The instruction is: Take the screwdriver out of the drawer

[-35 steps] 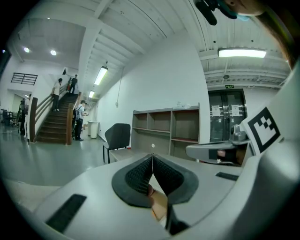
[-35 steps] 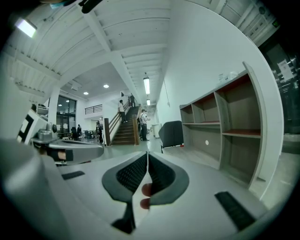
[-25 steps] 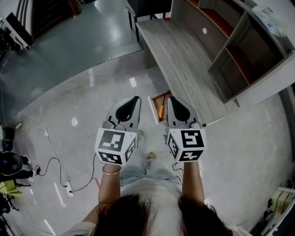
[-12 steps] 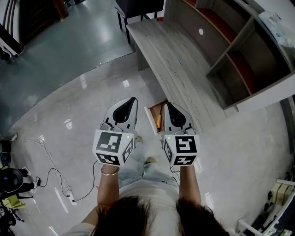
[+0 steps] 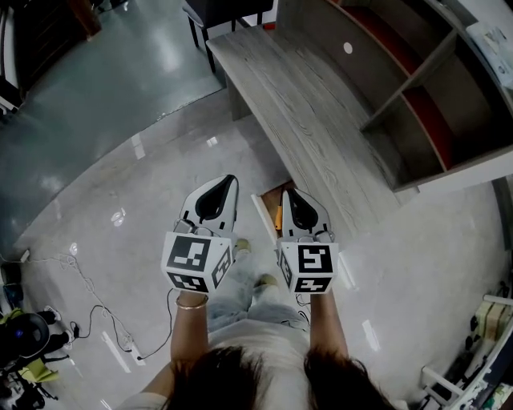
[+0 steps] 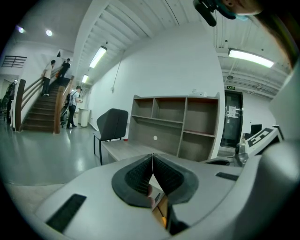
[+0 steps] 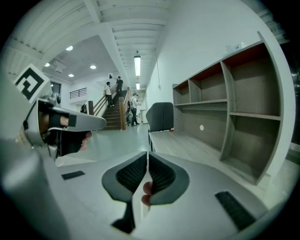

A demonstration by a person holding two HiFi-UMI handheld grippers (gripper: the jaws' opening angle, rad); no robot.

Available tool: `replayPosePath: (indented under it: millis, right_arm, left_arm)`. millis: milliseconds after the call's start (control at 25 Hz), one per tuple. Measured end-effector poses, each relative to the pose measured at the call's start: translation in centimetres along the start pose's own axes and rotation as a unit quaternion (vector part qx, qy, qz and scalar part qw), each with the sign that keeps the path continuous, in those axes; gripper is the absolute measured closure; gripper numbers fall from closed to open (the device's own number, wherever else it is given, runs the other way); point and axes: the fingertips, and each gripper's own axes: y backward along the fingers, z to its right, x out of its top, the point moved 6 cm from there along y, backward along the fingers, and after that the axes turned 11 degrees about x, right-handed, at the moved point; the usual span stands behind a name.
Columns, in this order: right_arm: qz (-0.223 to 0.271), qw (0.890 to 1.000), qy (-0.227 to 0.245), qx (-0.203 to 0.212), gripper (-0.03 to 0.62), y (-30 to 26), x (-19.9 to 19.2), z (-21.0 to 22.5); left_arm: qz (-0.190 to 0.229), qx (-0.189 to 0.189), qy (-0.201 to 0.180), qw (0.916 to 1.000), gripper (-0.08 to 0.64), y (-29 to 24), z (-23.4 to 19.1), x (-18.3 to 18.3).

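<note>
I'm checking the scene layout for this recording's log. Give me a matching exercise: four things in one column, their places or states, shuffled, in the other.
Things:
1. screwdriver
2. chair
3. left tool
4. cable

Places or states:
A. on the floor, at the head view's lower left
B. lying in the open drawer
C. jaws together, holding nothing
D. at the far end of the desk

Pairs: 1-B, 2-D, 3-C, 4-A
</note>
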Motion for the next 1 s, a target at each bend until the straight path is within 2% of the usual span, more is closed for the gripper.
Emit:
replayPosePath:
  millis: [440, 1000]
  right_arm:
    - [-0.054, 0.998, -0.029, -0.03, 0.563, -3.1, -4.8, 1.7]
    - [-0.125, 0.989, -0.061, -0.039, 0.563, -7.0, -11.6, 2.6]
  left_arm:
    - [-0.045, -0.028, 0.016, 0.9985, 0.541, -3.8, -1.0, -3.5]
    - [-0.094, -0.043, 0.036, 0.994, 0.541, -7.0, -2.4, -8.3]
